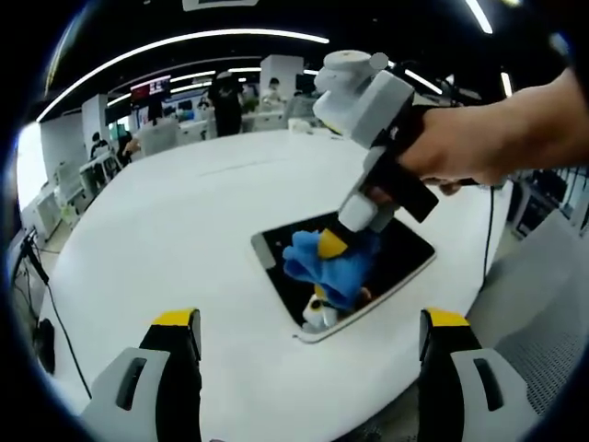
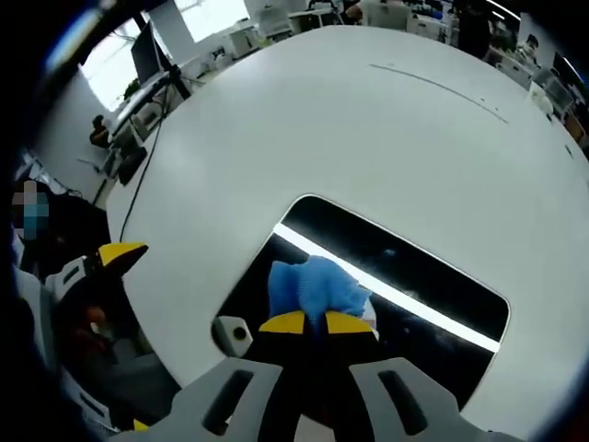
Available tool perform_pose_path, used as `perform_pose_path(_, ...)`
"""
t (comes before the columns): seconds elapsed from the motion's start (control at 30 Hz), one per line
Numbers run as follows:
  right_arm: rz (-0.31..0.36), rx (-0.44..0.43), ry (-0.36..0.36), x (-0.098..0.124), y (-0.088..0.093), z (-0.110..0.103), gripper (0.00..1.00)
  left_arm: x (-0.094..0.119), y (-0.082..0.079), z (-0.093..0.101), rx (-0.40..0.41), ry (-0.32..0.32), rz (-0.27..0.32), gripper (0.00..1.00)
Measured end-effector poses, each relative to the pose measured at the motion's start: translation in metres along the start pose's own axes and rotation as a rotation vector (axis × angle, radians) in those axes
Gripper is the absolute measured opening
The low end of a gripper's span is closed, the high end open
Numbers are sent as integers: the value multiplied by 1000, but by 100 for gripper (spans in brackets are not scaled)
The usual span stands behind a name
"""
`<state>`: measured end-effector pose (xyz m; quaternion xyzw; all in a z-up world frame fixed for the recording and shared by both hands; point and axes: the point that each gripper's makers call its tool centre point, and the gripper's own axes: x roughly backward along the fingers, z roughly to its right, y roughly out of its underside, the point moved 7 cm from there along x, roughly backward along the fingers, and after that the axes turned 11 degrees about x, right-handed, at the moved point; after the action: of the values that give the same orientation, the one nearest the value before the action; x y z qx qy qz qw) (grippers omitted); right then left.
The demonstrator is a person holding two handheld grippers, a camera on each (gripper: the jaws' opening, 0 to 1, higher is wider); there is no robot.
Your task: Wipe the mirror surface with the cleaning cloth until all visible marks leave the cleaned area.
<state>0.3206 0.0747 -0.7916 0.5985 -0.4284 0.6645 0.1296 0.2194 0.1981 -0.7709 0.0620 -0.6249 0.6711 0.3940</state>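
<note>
The right gripper (image 2: 317, 323) clamped the blue cloth (image 2: 313, 287) onto the mirror (image 2: 414, 276), which lay diagonally near the table (image 1: 166, 239) edge; the left gripper (image 1: 313, 336) was open.

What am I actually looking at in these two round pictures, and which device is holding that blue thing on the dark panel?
There is no robot arm here. A person holds a two-jaw gripper in each hand, and a fisheye camera rides on each one, looking forward along its jaws.

The left gripper view looks across a white table. Its own left gripper is open and empty, with yellow-tipped jaws rising at the bottom. Beyond it, a hand brings the right gripper down onto the mirror, a dark rectangular panel lying flat on the table.

The right gripper view looks down from that second device. Its jaws are shut on the blue cleaning cloth, pressing it against the mirror, whose surface reflects a bright ceiling light strip.

I cannot tell from these pictures whether marks remain on the mirror.
</note>
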Motion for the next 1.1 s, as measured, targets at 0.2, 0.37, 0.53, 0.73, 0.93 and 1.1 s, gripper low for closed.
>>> perform_pose_path(0.2,8,-7,-1,4,5,-7,0,0,-1,0,6,1,8,99)
perform_pose_path(0.37,11,-11,0,7,9,-12,0,1,-1,0,20,0,14,99)
perform_pose_path(0.53,10,-9,0,9,9,-15,0,1,-1,0,20,2,15,99)
perform_pose_path(0.73,10,-11,1,7,10,-15,0,2,-2,1,17,3,16,99)
perform_pose_path(0.93,7,-12,2,7,12,-17,0,2,-2,1,18,2,17,99)
perform_pose_path(1.1,10,-19,6,7,14,-19,0,2,-2,1,17,3,17,99)
